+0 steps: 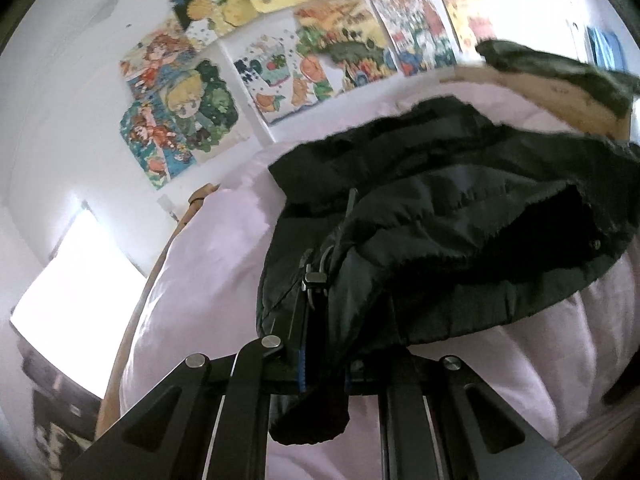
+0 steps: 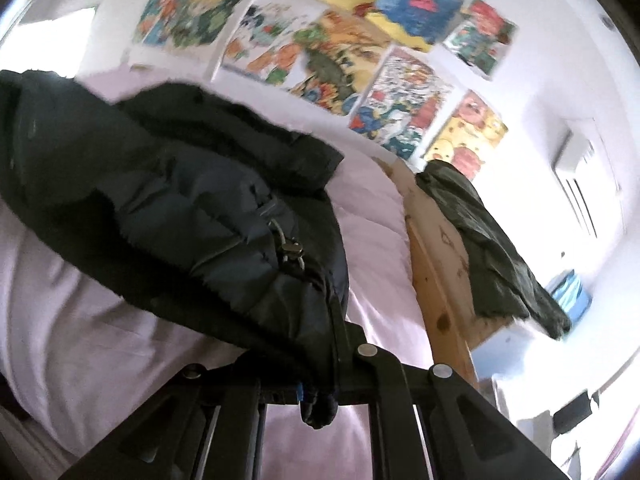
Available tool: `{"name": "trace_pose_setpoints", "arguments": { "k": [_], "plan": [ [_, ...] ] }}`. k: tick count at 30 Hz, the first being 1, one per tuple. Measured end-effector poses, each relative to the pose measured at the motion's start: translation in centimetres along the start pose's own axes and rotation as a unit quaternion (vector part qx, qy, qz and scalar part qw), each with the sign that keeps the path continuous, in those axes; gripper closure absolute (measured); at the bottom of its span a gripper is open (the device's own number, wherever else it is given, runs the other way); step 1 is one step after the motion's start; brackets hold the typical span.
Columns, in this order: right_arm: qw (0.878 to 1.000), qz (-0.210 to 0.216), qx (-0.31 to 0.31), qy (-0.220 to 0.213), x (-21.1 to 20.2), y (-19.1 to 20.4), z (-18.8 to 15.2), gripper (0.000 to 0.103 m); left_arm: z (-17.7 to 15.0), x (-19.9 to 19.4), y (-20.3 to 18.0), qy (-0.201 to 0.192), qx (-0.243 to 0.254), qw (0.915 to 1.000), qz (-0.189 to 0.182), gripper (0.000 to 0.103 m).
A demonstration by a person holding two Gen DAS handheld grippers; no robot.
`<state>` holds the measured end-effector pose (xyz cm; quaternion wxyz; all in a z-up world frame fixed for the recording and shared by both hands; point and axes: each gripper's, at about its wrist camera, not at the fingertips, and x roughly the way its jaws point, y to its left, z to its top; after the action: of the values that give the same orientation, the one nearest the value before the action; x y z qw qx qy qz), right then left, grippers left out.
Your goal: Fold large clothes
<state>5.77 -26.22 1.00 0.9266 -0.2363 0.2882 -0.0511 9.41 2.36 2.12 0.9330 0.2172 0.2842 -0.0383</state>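
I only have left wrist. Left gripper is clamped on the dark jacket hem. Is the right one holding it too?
Observer: Yes. The right gripper is shut on the dark jacket, pinching an edge with blue trim beside a zipper pull.
Operator: Anything to the right of the bed I can't see well?
Observer: An olive garment hangs over the wooden bed end, apart from the jacket.
Operator: What's beyond that?
Observer: A white wall unit with slats is mounted on the wall there, and something blue sits lower down; too blurred to identify.
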Motion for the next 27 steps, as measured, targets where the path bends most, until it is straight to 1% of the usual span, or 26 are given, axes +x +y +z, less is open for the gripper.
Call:
{"name": "trace_pose_setpoints", "arguments": {
  "k": [2, 5, 7, 10, 16, 20, 23, 27],
  "plan": [
    [1.0, 0.001, 0.018, -0.008, -1.2, -0.5, 0.0, 0.095, 0.1, -1.3, 0.2, -0.006, -0.019, 0.9998, -0.006, 0.094],
    [0.998, 0.007, 0.059, -0.017, -2.9, -1.4, 0.0, 0.095, 0.5, -2.8, 0.3, -0.016, -0.03, 0.9994, -0.009, 0.094],
    [0.997, 0.007, 0.075, -0.024, -4.0, -1.6, -0.1, 0.095, 0.7, -3.9, 0.3, -0.026, -0.039, 0.9988, -0.01, 0.094],
    [0.994, 0.013, 0.104, -0.035, -5.1, -2.2, -0.2, 0.095, 0.9, -4.9, 0.6, -0.026, -0.061, 0.9977, -0.016, 0.094],
    [0.992, 0.023, 0.117, -0.034, -4.8, -2.6, -0.2, 0.094, 2.2, -4.8, 0.3, -0.024, -0.058, 0.998, -0.012, 0.094],
    [0.991, 0.026, 0.127, -0.037, -4.4, -3.2, 0.1, 0.094, 3.3, -4.7, 0.5, -0.034, -0.057, 0.9977, -0.01, 0.094],
    [0.99, 0.025, 0.131, -0.042, -4.4, -3.3, 0.3, 0.094, 4.3, -4.2, 1.1, -0.034, -0.059, 0.9975, -0.017, 0.094],
    [0.99, 0.028, 0.13, -0.047, -4.2, -4.1, 1.7, 0.094, 5.9, -4.0, 1.8, -0.027, -0.051, 0.9979, -0.031, 0.094]
  ]
}}
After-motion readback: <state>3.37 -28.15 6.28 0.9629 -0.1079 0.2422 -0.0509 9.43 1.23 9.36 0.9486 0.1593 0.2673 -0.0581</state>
